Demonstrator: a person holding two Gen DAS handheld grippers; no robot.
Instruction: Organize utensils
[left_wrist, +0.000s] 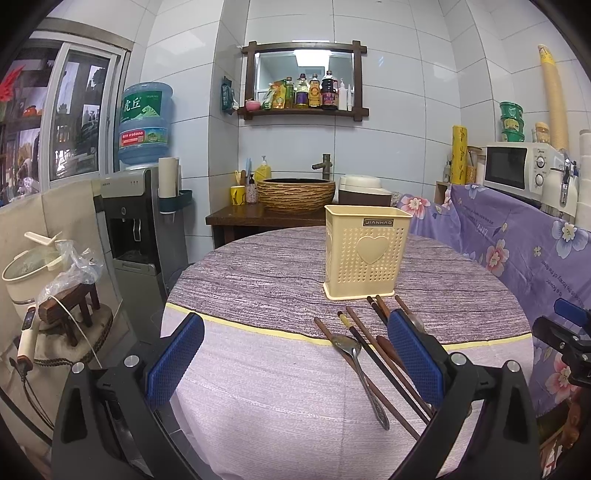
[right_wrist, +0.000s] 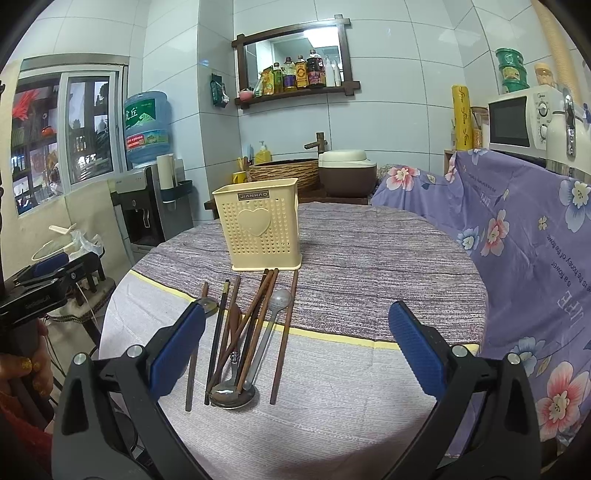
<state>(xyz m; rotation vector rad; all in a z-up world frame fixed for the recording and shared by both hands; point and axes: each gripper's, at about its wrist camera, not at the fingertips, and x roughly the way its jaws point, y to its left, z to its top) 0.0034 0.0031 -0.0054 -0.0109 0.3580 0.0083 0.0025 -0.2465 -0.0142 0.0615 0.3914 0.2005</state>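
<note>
A cream perforated utensil holder (left_wrist: 365, 253) (right_wrist: 260, 230) with a heart on its front stands upright on the round table. In front of it lies a loose pile of brown chopsticks (right_wrist: 255, 325) (left_wrist: 373, 354) and metal spoons (right_wrist: 232, 395) (left_wrist: 347, 345). My left gripper (left_wrist: 295, 354) is open above the table's near left part, its right finger beside the pile. My right gripper (right_wrist: 297, 339) is open too, hovering over the near side with the pile just inside its left finger. Nothing is held by either one.
The table carries a striped purple cloth (right_wrist: 369, 258) with a paler near part. A purple floral cover (right_wrist: 535, 240) drapes the right side below a microwave (left_wrist: 517, 170). Behind stand a basin (left_wrist: 295, 194) and a water dispenser (left_wrist: 140, 206). A hand (right_wrist: 26, 373) holds the left gripper.
</note>
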